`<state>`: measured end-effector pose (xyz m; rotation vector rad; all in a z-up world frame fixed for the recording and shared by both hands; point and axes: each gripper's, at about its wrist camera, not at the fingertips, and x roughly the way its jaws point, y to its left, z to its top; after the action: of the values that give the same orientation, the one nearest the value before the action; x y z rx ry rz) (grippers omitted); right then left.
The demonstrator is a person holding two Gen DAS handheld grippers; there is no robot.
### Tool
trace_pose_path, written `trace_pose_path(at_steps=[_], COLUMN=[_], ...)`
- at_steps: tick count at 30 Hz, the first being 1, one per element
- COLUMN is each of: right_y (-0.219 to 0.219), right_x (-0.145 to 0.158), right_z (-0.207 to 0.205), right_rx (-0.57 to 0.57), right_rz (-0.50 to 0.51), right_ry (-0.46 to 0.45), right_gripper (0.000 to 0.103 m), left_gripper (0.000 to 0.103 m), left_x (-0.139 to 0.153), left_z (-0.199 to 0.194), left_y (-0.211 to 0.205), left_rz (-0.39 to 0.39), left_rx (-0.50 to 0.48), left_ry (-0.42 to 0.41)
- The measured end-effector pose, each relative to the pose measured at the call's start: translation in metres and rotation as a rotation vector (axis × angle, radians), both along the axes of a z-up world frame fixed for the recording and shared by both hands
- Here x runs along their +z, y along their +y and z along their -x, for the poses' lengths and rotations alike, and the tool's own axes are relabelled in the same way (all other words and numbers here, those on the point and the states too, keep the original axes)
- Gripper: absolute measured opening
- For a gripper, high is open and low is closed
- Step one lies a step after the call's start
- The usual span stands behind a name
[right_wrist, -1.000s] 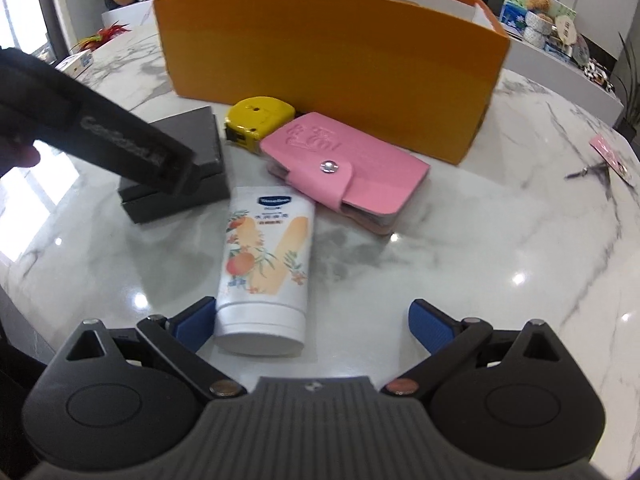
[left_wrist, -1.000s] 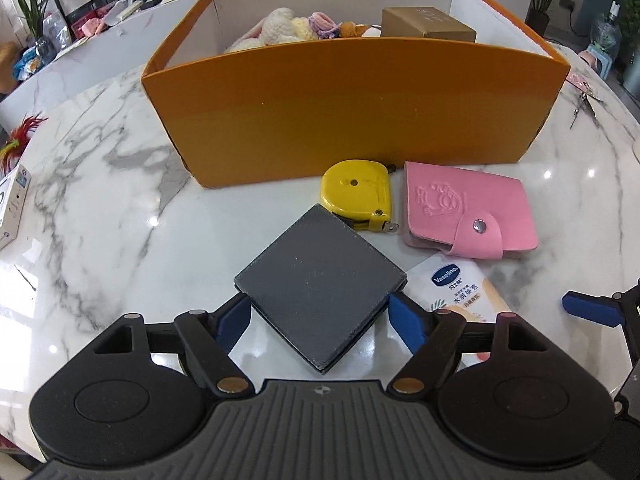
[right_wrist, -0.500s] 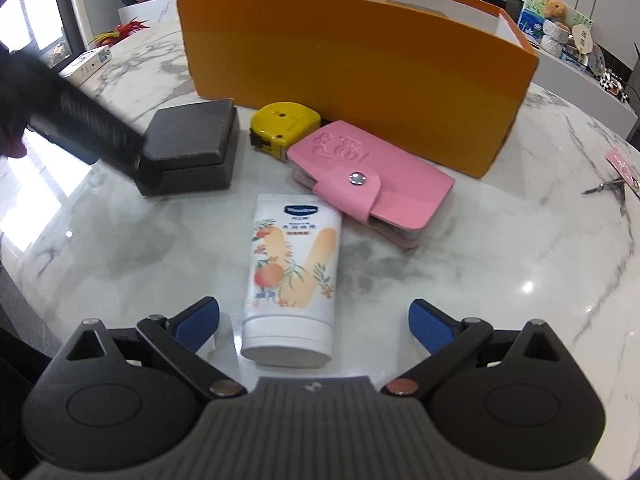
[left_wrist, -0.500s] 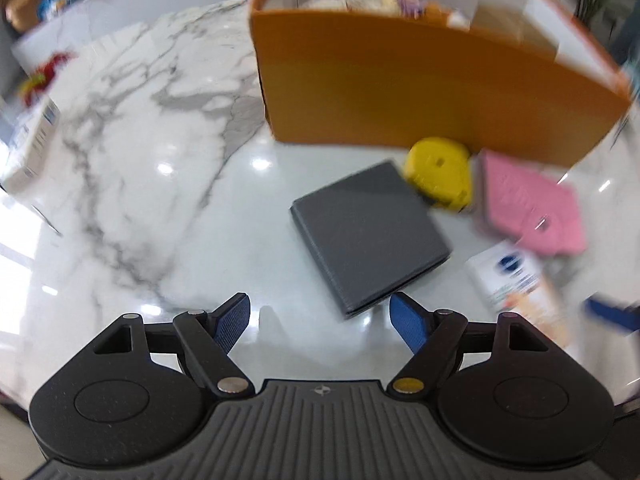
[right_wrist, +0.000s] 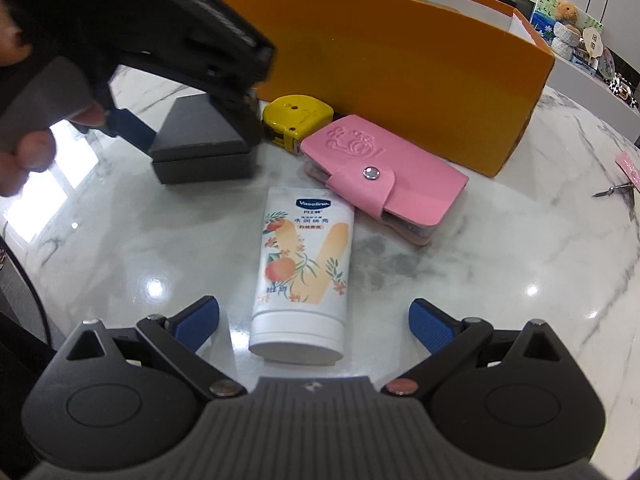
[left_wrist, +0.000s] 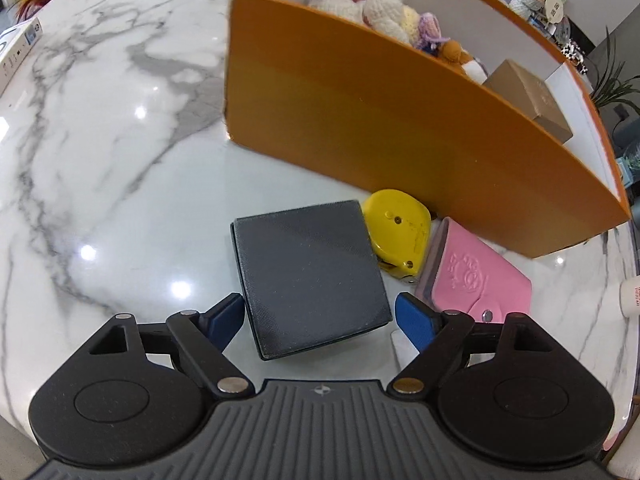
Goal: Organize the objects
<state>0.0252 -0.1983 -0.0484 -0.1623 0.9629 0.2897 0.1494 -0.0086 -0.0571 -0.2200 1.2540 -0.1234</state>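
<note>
From the left wrist, the left gripper points steeply down over the dark grey box, its jaws opening, with the box between the blue pads and a small gap showing on each side. The grey box lies flat on the marble table, just in front of the orange box, and is turned slightly askew to that wall. Only this view looks into the orange box: knitted plush toys and a brown carton sit inside. A yellow tape measure touches the grey box's far right corner, close against the orange wall, and a pink card wallet lies beside it.

From the right wrist, the right gripper has its jaws wide apart, with the cap end of a lotion tube between the pads but untouched. Only this view shows the whole tube: it lies flat, long axis running towards the orange box, cap nearest the camera. The left gripper, held by a hand, straddles the grey box.
</note>
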Motion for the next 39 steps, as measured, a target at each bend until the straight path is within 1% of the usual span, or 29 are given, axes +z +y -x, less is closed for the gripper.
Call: trace_pose_path(at_steps=[1,4,9,14,17,21,27,32,34,39], right_y=[0.0,0.0,-0.001,-0.003,0.0,0.004,0.001,0.0,0.001,-0.002], right_x=[0.0,0.0,0.001,0.002,0.003,0.0,0.001,0.001,0.001,0.001], right_z=[0.0,0.002,0.001,-0.001,0.0,-0.002,-0.002,-0.003,-0.004,-0.005], right_rx=[0.002,0.007,-0.001,-0.025,-0.023,-0.014,-0.019,-0.016,-0.015,-0.015], right_rz=[0.0,-0.003,-0.004,-0.048,-0.047,-0.011,-0.013,-0.013,-0.013,-0.019], right_ry=[-0.001,-0.004,-0.026,-0.022,-0.025,-0.038,-0.036,-0.037,-0.037,-0.043], right_gripper=[0.101,0.101,0.101,0.101,0.1,0.1,0.1,0.101,0.101,0.102], left_gripper=[0.098,0.099,0.099,0.099,0.099,0.099,0.1,0.103,0.103,0.103], left_x=[-0.003,-0.005,-0.007,-0.011,-0.012,-0.012,-0.012,-0.014,-0.018,-0.019], left_z=[0.0,0.003,0.009,0.011,0.012,0.013,0.014,0.016,0.016,0.017], left_y=[-0.003,-0.01,-0.011,-0.013,-0.013,-0.012,-0.013,-0.013,-0.014,-0.013], left_rz=[-0.012,-0.075,-0.139,-0.233,-0.233,-0.232,-0.234,-0.233,-0.235,-0.233], left_rx=[0.007,-0.013,-0.05,-0.094,-0.106,-0.112,-0.105,-0.117,-0.116,-0.101], left_ry=[0.006,-0.032,-0.056,-0.076,-0.094,-0.108,-0.119,-0.124,-0.104,-0.122])
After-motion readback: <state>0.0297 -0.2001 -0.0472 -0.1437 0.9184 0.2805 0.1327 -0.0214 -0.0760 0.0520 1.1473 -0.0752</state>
